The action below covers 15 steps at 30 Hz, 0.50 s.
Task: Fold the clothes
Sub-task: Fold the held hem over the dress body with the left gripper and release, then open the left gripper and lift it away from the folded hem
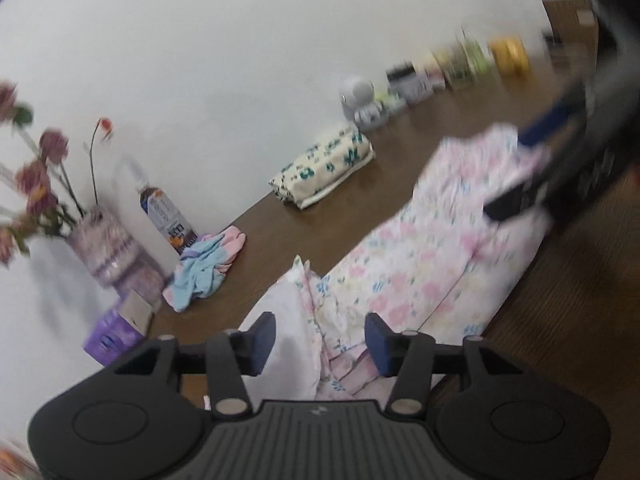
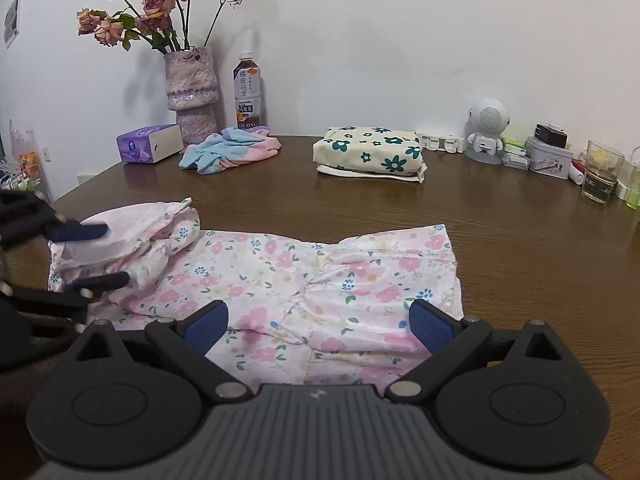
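My right hand-held gripper [image 2: 318, 322] hangs with fingers apart, clamped on nothing, over the near edge of the pink floral garment [image 2: 320, 280], which lies spread on the counter [image 2: 400, 204] straight ahead at twelve o'clock. Its long axis runs nine to three across my view. My left hand-held gripper [image 2: 94, 254] is nearer the bunched end at nine o'clock, fingers apart around that cloth (pressing it or not, I cannot tell). A folded green-flowered piece [image 2: 370, 152] sits near the wall.

Before me a dark wooden table [image 2: 360, 204], plain white wall [image 2: 360, 32] behind — small picture [image 2: 12, 18] upper left.
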### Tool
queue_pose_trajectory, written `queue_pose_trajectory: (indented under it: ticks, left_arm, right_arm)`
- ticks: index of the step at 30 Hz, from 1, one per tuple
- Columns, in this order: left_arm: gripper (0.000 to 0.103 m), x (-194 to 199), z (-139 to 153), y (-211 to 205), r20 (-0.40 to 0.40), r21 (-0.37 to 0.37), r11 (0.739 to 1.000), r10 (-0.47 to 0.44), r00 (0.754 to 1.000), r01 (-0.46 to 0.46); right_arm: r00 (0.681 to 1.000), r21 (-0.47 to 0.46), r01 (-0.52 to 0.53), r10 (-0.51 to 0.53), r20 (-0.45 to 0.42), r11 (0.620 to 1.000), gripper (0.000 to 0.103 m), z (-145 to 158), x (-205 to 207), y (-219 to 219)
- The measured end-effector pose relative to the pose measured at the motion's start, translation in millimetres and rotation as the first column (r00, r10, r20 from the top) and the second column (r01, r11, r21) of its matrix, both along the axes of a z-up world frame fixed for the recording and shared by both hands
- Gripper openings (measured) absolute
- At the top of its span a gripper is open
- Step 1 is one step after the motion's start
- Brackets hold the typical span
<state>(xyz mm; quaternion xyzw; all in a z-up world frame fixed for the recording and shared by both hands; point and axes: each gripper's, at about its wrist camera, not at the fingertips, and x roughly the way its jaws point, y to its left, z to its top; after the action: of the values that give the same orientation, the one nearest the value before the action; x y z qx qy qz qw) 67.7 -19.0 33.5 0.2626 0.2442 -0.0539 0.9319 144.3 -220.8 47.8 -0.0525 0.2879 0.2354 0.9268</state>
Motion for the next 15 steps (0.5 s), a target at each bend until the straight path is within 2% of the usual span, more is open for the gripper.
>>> queue_pose_trajectory:
  ticks: [4,6,8,10,13,15]
  left_arm:
    - [0.049,-23,22,29,0.015,-0.146,0.989,0.028,0.999,-0.026]
    - [0.049,-33,30,49,0.021,-0.198,0.979,0.062,0.998,-0.057]
    - [0.049,-35,30,67,0.015,-0.211,0.973,0.105,0.994,-0.099]
    - [0.047,-36,28,85,0.008,-0.214,0.966,0.149,0.989,-0.144]
    - [0.034,-31,21,105,-0.017,-0.209,0.960,0.186,0.982,-0.185]
    - [0.027,-26,15,112,-0.038,-0.208,0.963,0.168,0.985,-0.172]
  right_arm:
    - [1.000,0.008,-0.018,0.018,-0.007,1.000,0.098,2,-4,7]
    - [0.997,0.033,-0.062,0.063,-0.033,0.998,0.097,3,-5,22]
    - [0.991,0.062,-0.111,0.115,-0.062,0.992,0.093,5,-6,38]
    - [0.982,0.092,-0.159,0.167,-0.090,0.983,0.085,6,-7,54]
    - [0.961,0.140,-0.227,0.245,-0.127,0.964,0.080,8,-8,78]
    - [0.943,0.173,-0.271,0.297,-0.150,0.947,0.077,9,-9,95]
